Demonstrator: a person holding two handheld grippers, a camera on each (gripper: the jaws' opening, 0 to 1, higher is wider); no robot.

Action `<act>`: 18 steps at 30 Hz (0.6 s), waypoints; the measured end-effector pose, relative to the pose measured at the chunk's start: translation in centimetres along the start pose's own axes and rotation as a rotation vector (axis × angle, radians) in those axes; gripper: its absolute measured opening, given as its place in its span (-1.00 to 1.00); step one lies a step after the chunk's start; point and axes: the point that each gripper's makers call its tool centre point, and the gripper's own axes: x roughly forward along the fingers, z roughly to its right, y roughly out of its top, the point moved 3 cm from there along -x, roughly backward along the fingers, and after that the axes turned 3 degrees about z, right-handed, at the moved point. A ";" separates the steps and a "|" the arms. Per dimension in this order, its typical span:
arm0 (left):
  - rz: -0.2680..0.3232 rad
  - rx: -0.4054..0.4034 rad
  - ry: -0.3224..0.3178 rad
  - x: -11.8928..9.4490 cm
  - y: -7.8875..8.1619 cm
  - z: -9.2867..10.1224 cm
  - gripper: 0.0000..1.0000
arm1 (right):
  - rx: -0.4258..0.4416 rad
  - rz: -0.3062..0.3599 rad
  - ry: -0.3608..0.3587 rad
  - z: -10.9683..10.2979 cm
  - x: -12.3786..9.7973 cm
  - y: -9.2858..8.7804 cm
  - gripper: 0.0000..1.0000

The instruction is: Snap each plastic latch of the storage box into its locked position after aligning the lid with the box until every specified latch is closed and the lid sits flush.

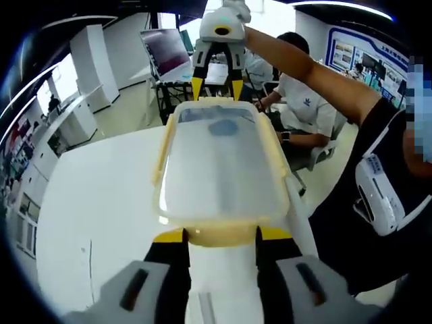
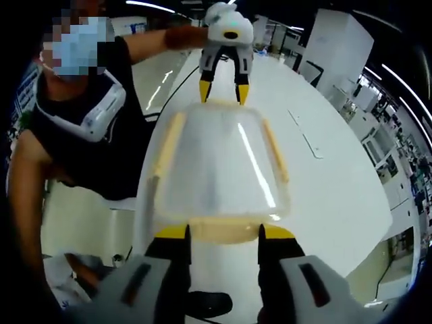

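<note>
Currently the box [image 1: 219, 165] lies flat on the white counter [image 1: 94, 202], its translucent lid [image 2: 219, 162] already seated on top and apparently square to the base. Yellow latches run along the long sides [image 1: 162, 152] [image 1: 273, 145], and a further end latch [image 1: 219, 233] sits at each short end.

The left gripper [image 1: 219, 236] stands at one short end, the right gripper [image 2: 223, 233] at the opposite end; each appears at the far end of the other's view. On both, the jaws are apart and straddle the end latch, tips level with the lid rim. Whether the tips touch the plastic cannot be told, nor whether any latch is already locked.

Judged step: closing the two end latches.

Procedure for a clean result:
- Confirm that the lid rim sits down evenly all round before pressing; a raised corner will stop the latch from engaging.
- Press each end latch toward the box wall with the jaw tips, square to the hinge line, not at an angle.
- Use the opposite gripper as a brace, since the box can slide on the smooth counter.
- Apply firm, short pressure until the latch lies flat against the wall.
- Proceed to the side latches afterwards, working in opposing pairs.

Risk: uneven force at one end may tip the lid up at the other.
</note>
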 end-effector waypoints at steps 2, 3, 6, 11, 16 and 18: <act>0.008 0.008 0.000 -0.1 -0.3 0.0 -0.30 | 0.003 0.013 0.000 -0.1 0.0 0.2 -0.31; 0.016 0.014 0.002 -0.2 -0.3 -0.1 -0.31 | 0.005 0.017 -0.003 -0.1 0.0 0.3 -0.31; 0.037 0.027 0.003 -0.4 -0.6 -0.2 -0.31 | 0.010 0.027 -0.008 -0.3 0.2 0.6 -0.31; 0.049 0.030 -0.008 -0.3 -1.2 -0.2 -0.31 | 0.017 0.044 -0.011 -0.4 0.4 0.8 -0.31; 0.045 0.036 -0.017 -0.3 -1.2 -0.2 -0.31 | 0.020 0.035 -0.019 -0.8 0.7 0.8 -0.31; 0.044 0.038 -0.019 -0.3 -1.1 -0.2 -0.31 | 0.020 0.032 -0.025 -1.0 0.8 0.8 -0.31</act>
